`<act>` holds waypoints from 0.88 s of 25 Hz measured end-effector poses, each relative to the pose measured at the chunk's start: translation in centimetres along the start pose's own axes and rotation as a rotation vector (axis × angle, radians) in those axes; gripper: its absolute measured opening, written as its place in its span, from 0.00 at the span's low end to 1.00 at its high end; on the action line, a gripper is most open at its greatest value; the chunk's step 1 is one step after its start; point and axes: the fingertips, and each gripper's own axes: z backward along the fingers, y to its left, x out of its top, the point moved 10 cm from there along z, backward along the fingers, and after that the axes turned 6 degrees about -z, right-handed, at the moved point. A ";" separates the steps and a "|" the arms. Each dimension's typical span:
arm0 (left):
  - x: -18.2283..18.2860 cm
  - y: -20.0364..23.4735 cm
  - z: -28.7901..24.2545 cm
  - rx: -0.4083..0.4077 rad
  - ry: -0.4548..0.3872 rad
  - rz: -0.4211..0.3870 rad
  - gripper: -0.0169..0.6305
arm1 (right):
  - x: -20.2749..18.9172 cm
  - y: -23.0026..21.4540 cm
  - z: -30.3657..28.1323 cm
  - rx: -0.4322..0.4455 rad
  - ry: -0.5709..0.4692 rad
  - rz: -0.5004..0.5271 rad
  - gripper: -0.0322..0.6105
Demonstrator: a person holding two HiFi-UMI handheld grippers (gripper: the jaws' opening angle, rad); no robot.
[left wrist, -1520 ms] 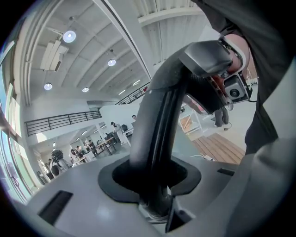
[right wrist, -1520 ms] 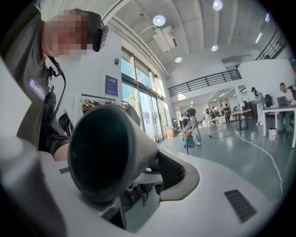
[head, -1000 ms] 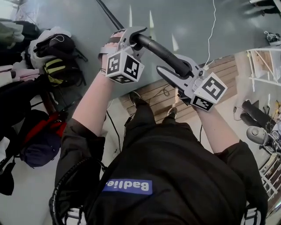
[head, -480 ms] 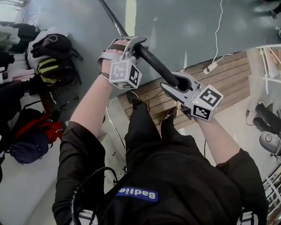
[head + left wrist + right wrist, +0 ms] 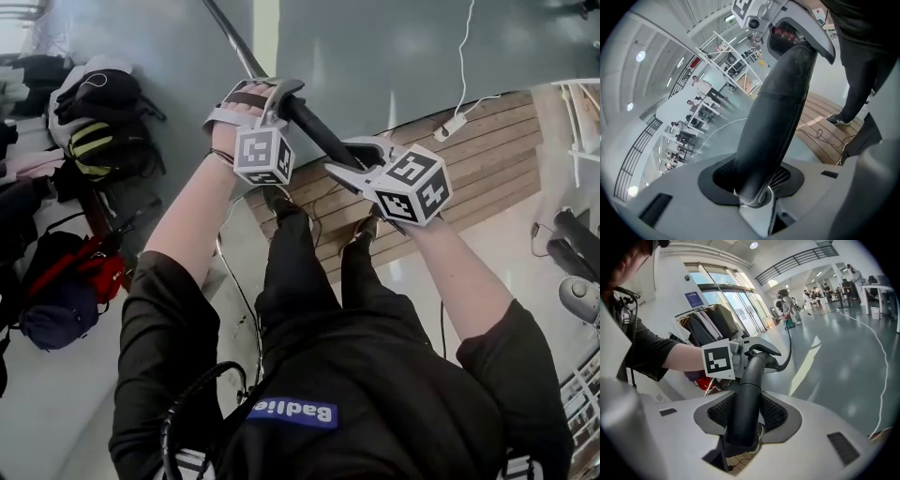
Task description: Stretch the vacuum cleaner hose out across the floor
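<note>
Presently the left tool (image 5: 752,182) is clamped on the vacuum cleaner hose (image 5: 317,131), its pads pressing the black tube near a metal ring. Close beside it, the right tool (image 5: 741,420) grips the same tube further along, with its pads set against the tube's sides. Between the two tools the hose runs straight and sloped, held in the air over the grey floor (image 5: 375,56) and a wooden platform (image 5: 487,155). A thinner stretch of it continues beyond the left tool. Bags (image 5: 103,117) lie piled at the left.

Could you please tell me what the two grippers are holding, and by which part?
Both hold the black rigid vacuum hose tube: the left gripper at its far end, the right gripper at its near end.
</note>
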 end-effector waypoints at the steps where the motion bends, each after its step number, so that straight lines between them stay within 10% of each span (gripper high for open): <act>1: -0.4 -0.6 -0.3 -0.016 0.015 0.015 0.26 | -0.4 -0.4 -0.5 -0.005 0.004 -0.007 0.30; 10: -6.8 -8.4 -3.5 -0.186 0.136 0.223 0.39 | -5.0 -6.1 -8.7 -0.032 0.053 0.110 0.29; 18: -10.4 -12.2 0.3 -0.093 0.049 0.820 0.39 | -11.9 -13.7 -13.8 -0.138 0.154 0.155 0.29; 22: -8.9 -11.6 0.8 -0.036 -0.067 0.973 0.39 | -16.8 -17.2 -16.3 -0.155 0.246 0.146 0.29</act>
